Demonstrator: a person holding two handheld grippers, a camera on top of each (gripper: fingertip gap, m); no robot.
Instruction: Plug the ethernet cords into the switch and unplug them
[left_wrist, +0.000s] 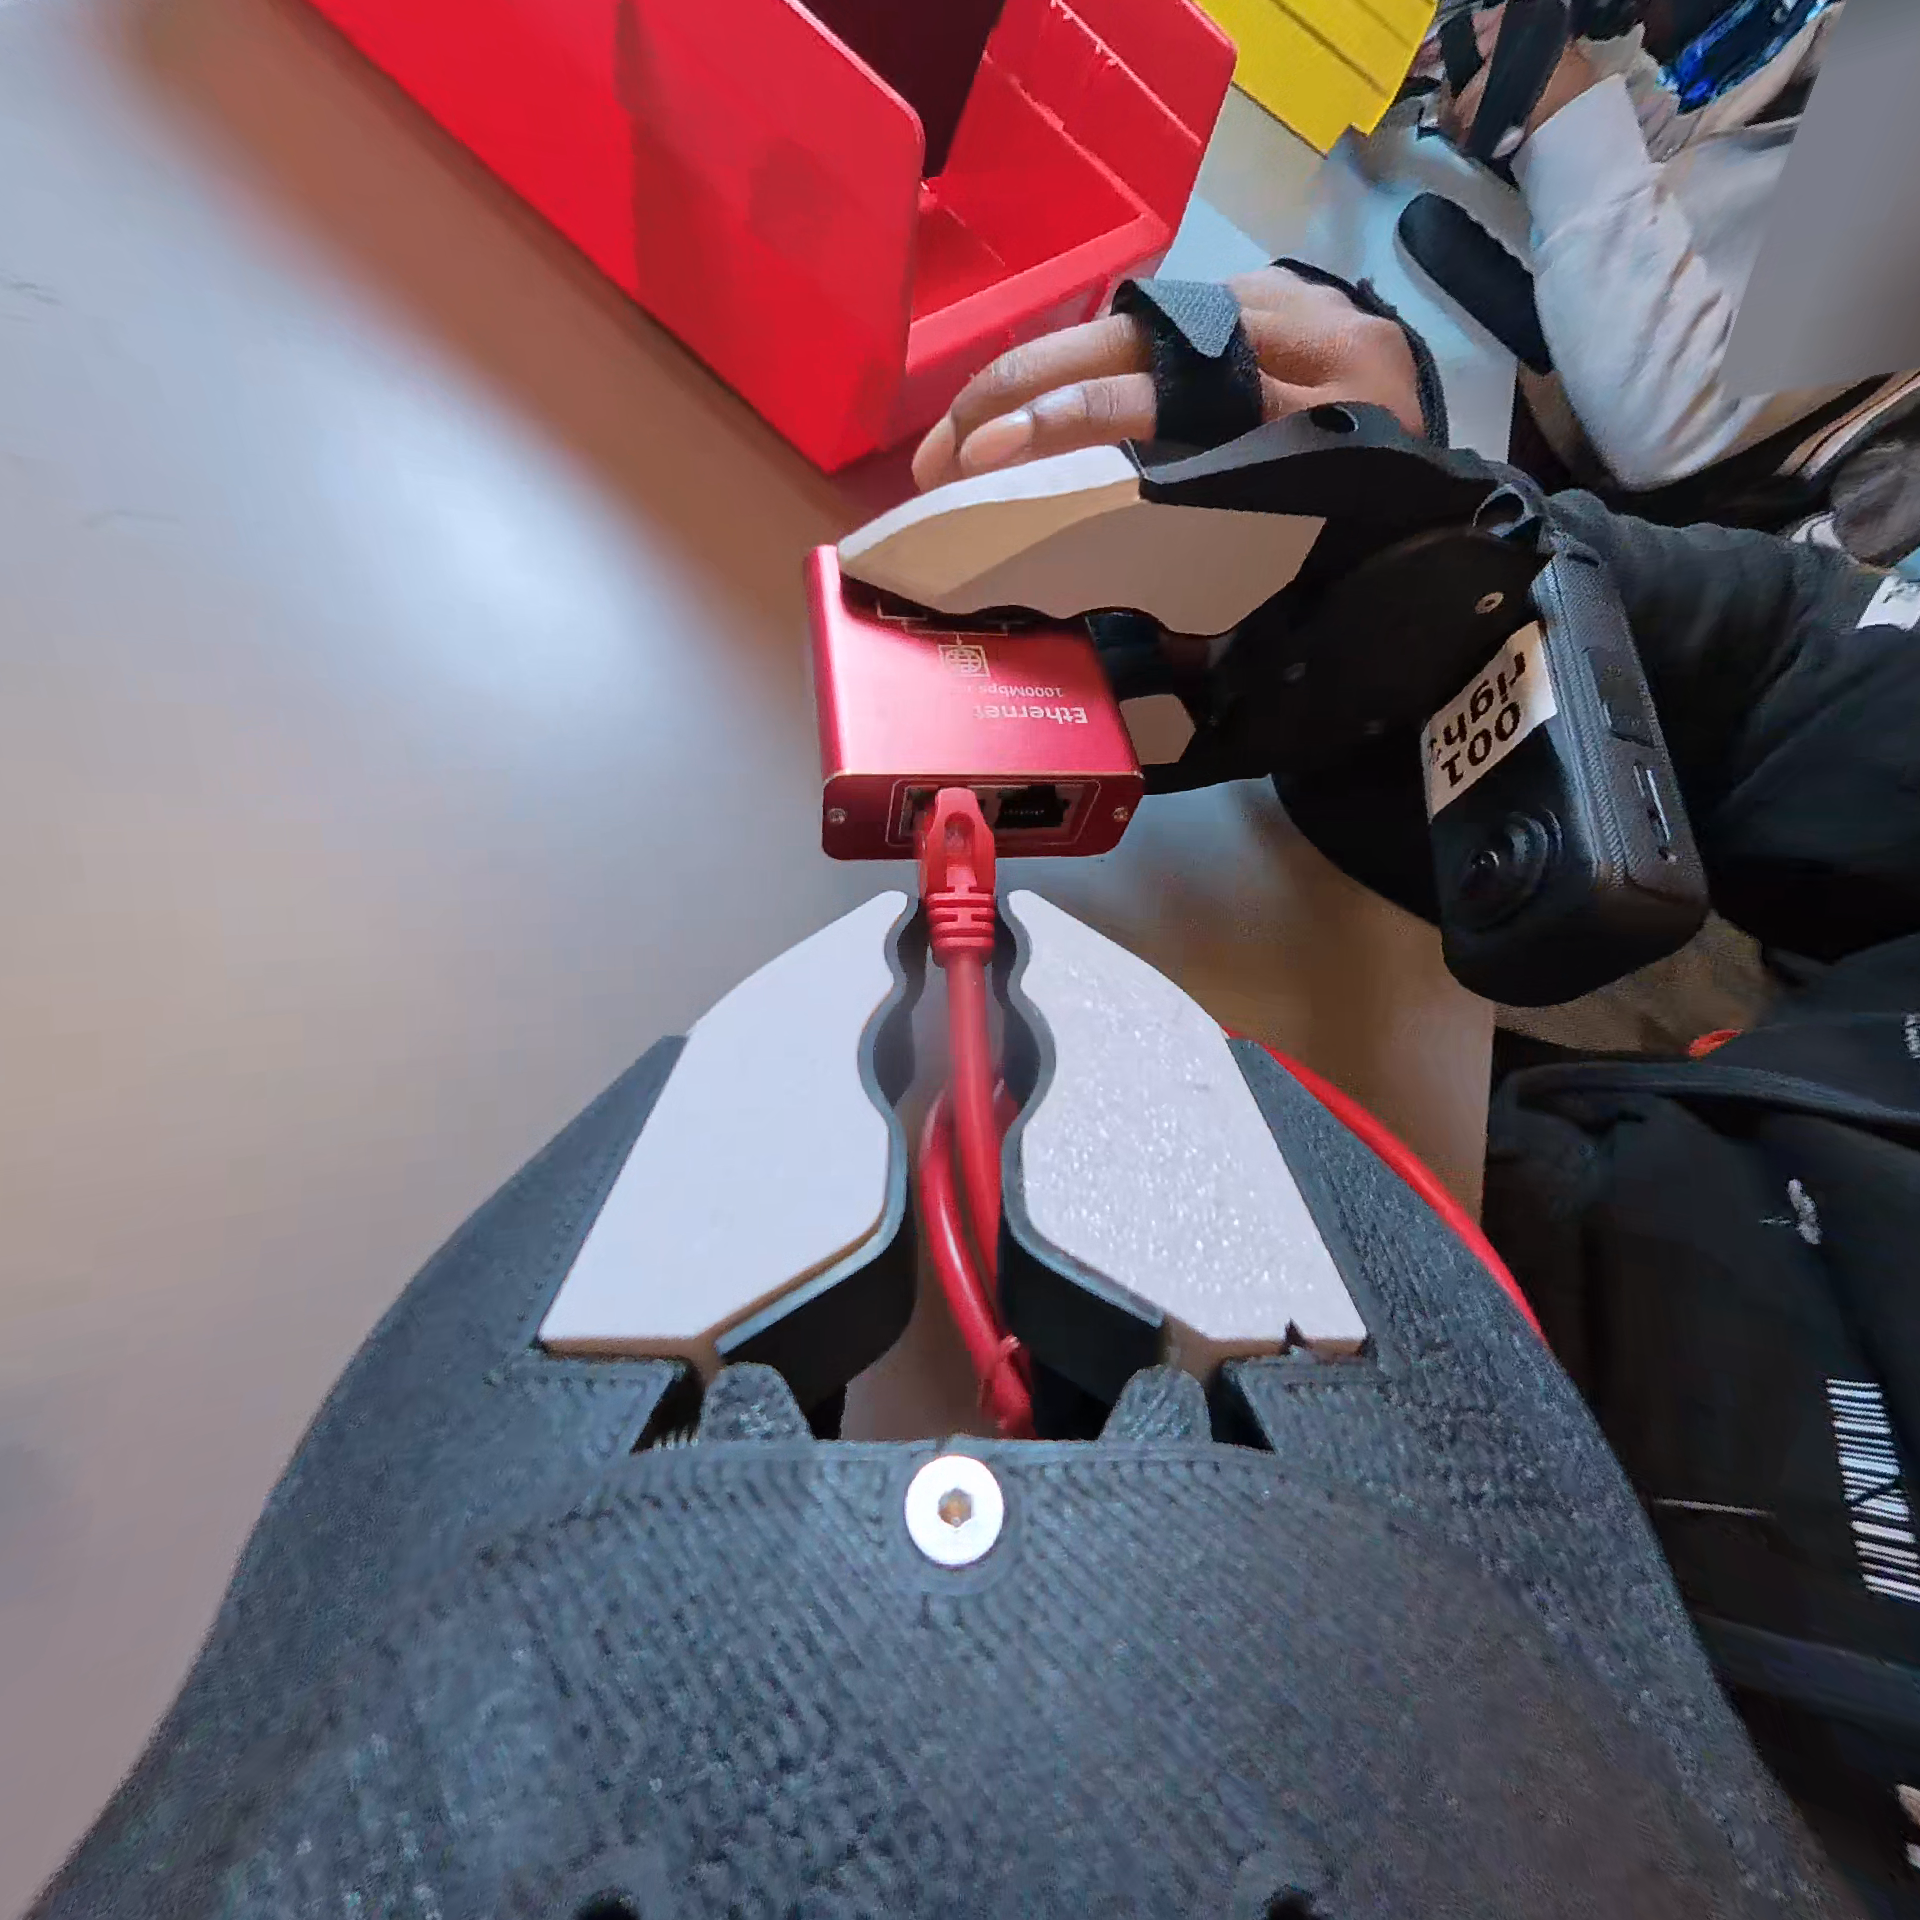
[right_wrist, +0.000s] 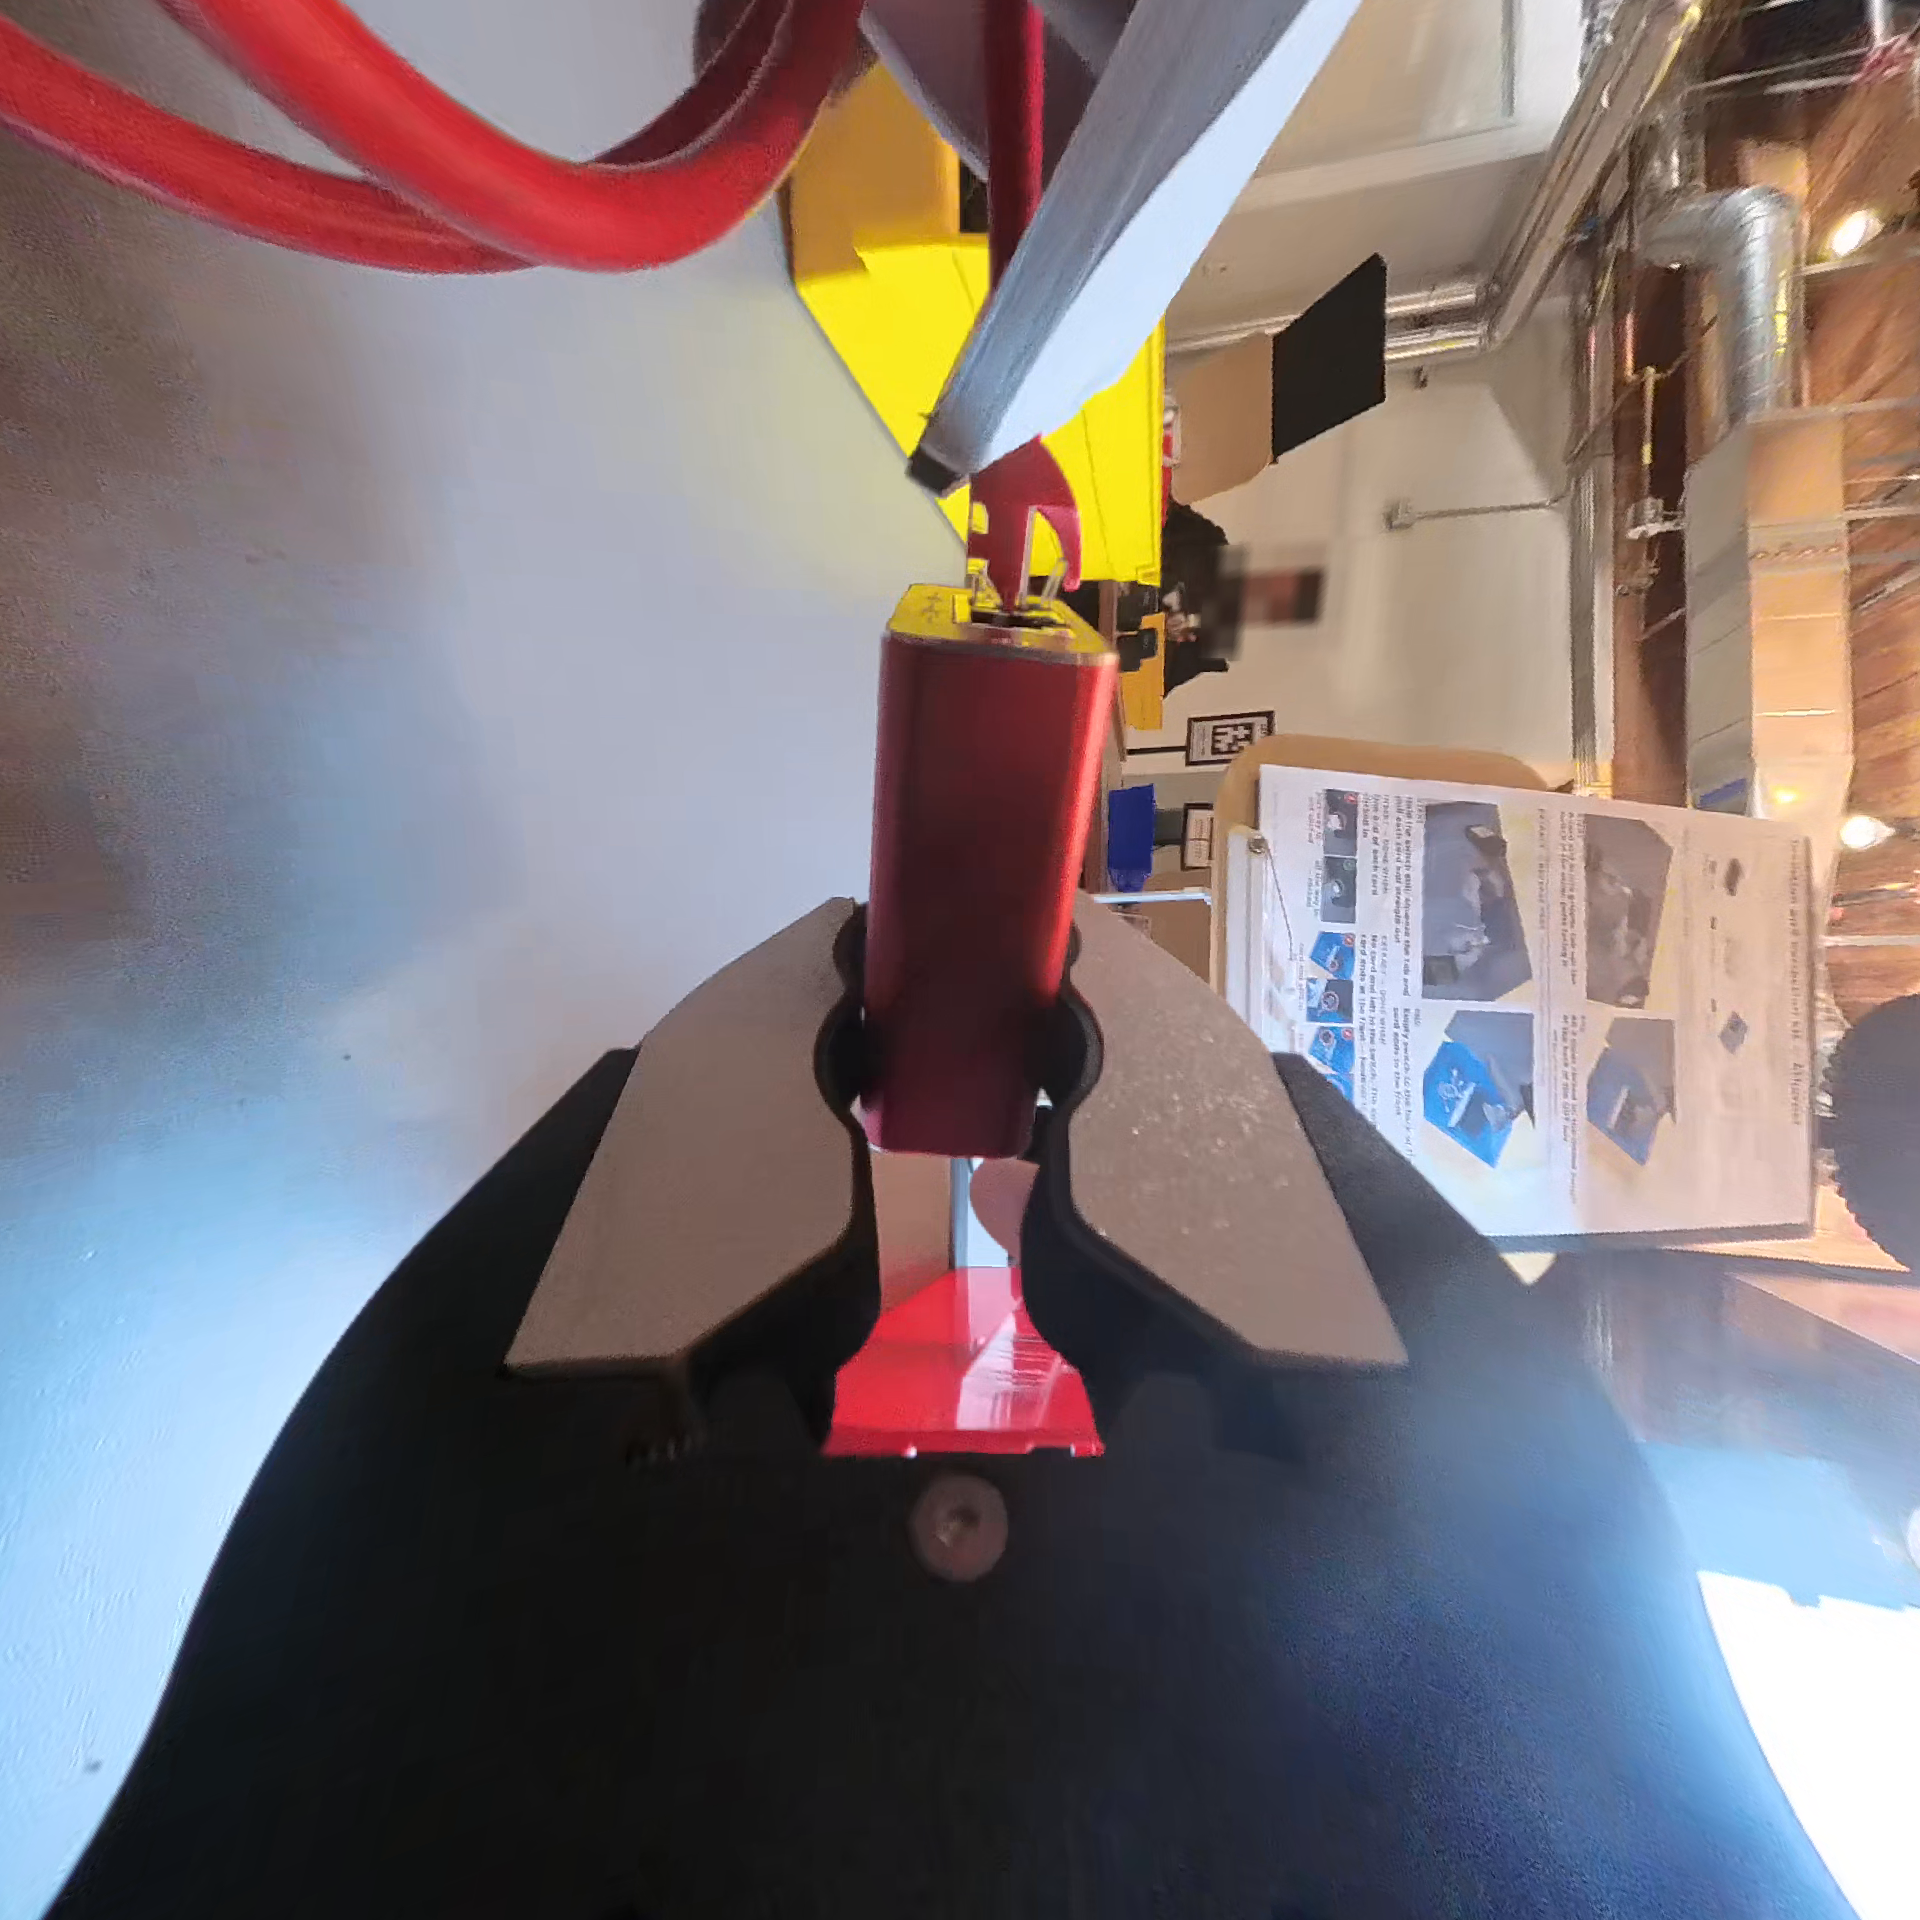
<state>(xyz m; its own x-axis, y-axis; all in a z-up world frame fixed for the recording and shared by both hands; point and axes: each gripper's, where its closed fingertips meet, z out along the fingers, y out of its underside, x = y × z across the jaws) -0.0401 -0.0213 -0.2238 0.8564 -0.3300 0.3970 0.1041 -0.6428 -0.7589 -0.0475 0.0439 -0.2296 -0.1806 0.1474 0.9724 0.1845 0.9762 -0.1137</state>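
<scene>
Jaws, left: I see them drawn narrow around the red ethernet cord (left_wrist: 966, 1039), the two pale fingers (left_wrist: 748, 1122) flanking the cable just behind its ribbed boot. Whether the pads actually pinch the cable I cannot tell from the left wrist view; the gap looks barely wider than the cord.

Left gripper (left_wrist: 958, 914) points straight at the switch (left_wrist: 961, 717); the cord's plug sits in the left-hand port of the switch's near face, the neighbouring port beside it open.

Jaws, right: clamped on the switch body. From the right wrist view I see the right gripper (right_wrist: 961, 935) holding the red casing (right_wrist: 977, 883) between its fingers, the casing sticking out forward, the plug at its far end.

Switch is held above the grey table (left_wrist: 364, 623). Red bin (left_wrist: 779, 208) beyond it, well apart.
</scene>
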